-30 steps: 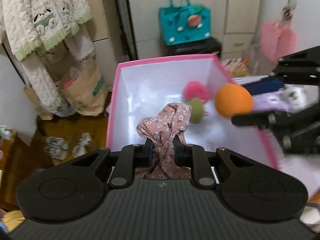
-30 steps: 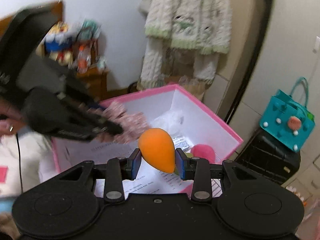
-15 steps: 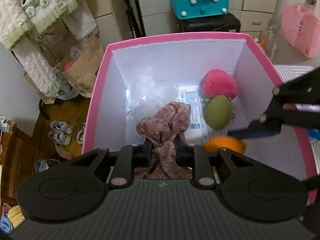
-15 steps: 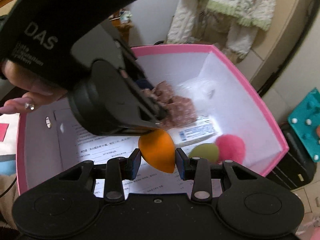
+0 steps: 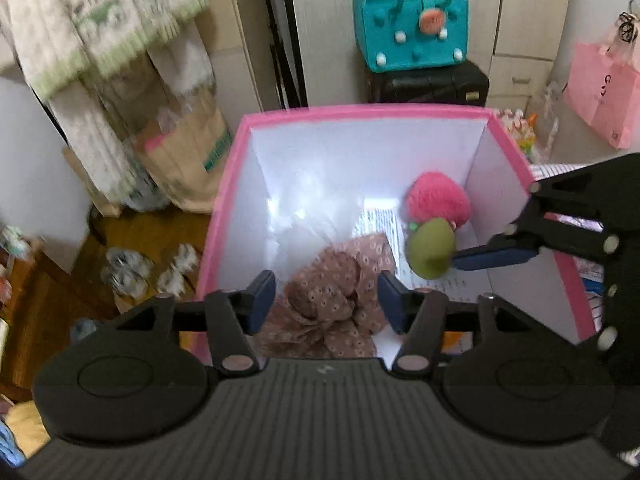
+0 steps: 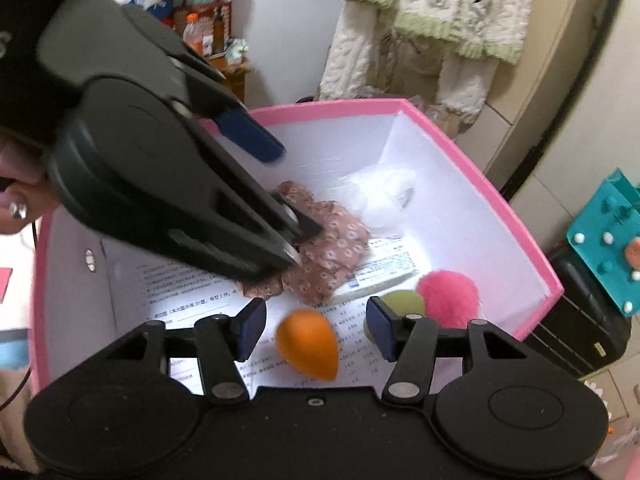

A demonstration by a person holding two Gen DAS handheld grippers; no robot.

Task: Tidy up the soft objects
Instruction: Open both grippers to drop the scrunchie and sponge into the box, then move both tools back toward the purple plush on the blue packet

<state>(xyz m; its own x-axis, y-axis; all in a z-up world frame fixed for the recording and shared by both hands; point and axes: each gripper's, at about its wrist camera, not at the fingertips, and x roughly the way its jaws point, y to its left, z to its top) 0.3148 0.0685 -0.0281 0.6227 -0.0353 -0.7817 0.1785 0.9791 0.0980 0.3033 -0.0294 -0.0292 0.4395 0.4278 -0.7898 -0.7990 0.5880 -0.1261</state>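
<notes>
A pink-rimmed white box [image 5: 360, 111] holds a pink pompom [image 5: 438, 202] and a green egg-shaped sponge [image 5: 430, 248]. My left gripper [image 5: 326, 304] is over the box's near side and its jaws are opening. A crumpled floral pink cloth [image 5: 332, 308] sits between them, free of both pads. In the right wrist view my right gripper [image 6: 316, 326] is also opening. A blurred orange egg sponge [image 6: 308, 344] lies loose between its fingers, above printed paper on the box floor. The cloth [image 6: 332, 248] lies under the left gripper's fingers [image 6: 248, 136].
Behind the box stand a teal bag [image 5: 412, 28] on a black case [image 5: 428, 84], a pink paper bag [image 5: 604, 88], hanging fleece clothes [image 5: 100, 28] and a brown paper bag [image 5: 188, 152]. Shoes [image 5: 132, 268] lie on the floor. A hand [image 6: 20, 200] holds the left gripper.
Both grippers came down into the box and their jaws went from shut to open. The floral cloth and the orange sponge are no longer pinched.
</notes>
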